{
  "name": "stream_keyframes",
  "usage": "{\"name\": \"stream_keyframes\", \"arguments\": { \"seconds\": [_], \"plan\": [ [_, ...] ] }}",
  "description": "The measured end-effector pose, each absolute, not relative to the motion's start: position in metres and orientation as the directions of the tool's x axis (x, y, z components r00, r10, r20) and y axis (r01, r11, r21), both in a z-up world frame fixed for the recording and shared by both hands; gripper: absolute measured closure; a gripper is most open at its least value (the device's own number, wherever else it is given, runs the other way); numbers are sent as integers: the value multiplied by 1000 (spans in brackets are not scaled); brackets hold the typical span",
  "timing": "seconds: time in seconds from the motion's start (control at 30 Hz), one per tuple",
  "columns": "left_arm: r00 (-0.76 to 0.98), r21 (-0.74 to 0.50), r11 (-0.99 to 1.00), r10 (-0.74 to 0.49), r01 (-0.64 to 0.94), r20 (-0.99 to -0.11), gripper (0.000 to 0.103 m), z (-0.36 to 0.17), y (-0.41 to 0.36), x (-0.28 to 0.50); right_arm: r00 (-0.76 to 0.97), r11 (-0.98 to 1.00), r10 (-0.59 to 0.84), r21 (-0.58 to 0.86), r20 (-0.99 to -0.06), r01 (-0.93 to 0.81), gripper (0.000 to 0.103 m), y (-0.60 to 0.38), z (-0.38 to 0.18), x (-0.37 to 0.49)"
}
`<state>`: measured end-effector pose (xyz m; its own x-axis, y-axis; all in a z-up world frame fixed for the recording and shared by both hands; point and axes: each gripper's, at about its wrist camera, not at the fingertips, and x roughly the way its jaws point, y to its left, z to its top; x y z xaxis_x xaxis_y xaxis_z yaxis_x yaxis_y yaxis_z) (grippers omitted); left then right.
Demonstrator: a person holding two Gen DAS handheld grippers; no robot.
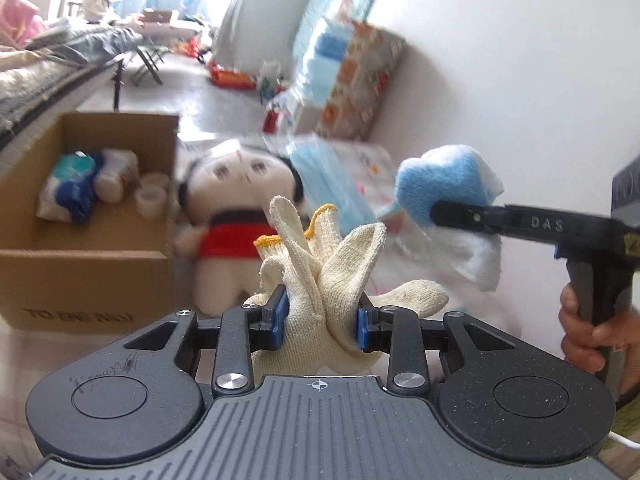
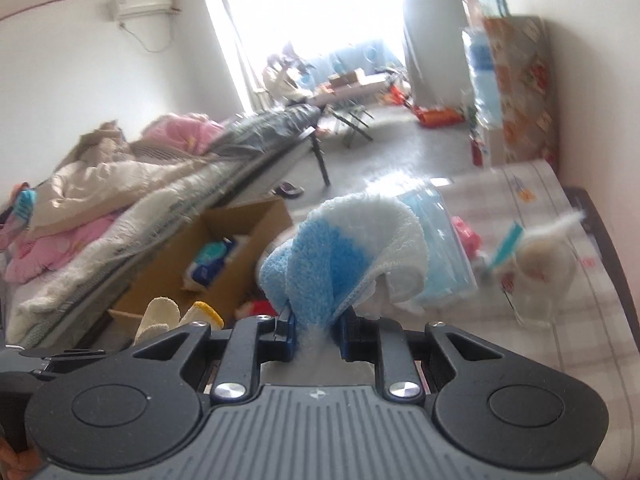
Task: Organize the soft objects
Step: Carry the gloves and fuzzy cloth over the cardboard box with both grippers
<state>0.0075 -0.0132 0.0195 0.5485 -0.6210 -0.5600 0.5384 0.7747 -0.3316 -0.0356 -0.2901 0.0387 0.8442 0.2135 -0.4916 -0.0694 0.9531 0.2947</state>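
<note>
The left claw (image 1: pixel 320 322) is pinching the bunched gloves (image 1: pixel 320 264), their fingers splaying loose above its pads; the right claw (image 2: pixel 316 330) is gripping a blue-and-white towel (image 2: pixel 340 248) that is drooping over its tips. The box (image 1: pixel 80 200) is sitting ahead and left of the left claw, a doll (image 1: pixel 236 216) just beyond it. The gloves are likely slipping free if swung, being caught only at mid-bundle
</note>
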Motion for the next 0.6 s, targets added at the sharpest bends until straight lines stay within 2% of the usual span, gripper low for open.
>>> {"name": "stream_keyframes", "arguments": {
  "seconds": [0.2, 0.33, 0.47, 0.6],
  "plan": [
    [662, -364, 810, -585, 459, -469, 72, 58, 36, 23, 852, 930, 332, 289, -405, -226, 82, -256, 81, -4],
    [725, -371, 847, -523, 381, -448, 72, 70, 65, 46, 826, 904, 416, 272, -379, -330, 82, -221, 103, 34],
    [768, -355, 885, -446, 301, -459, 72, 70, 87, 79, 786, 878, 474, 275, -396, -391, 82, -186, 116, 87],
    [789, -362, 903, -392, 231, -474, 72, 61, 102, 114, 733, 866, 500, 276, -461, -418, 82, -152, 113, 146]
  ]
}}
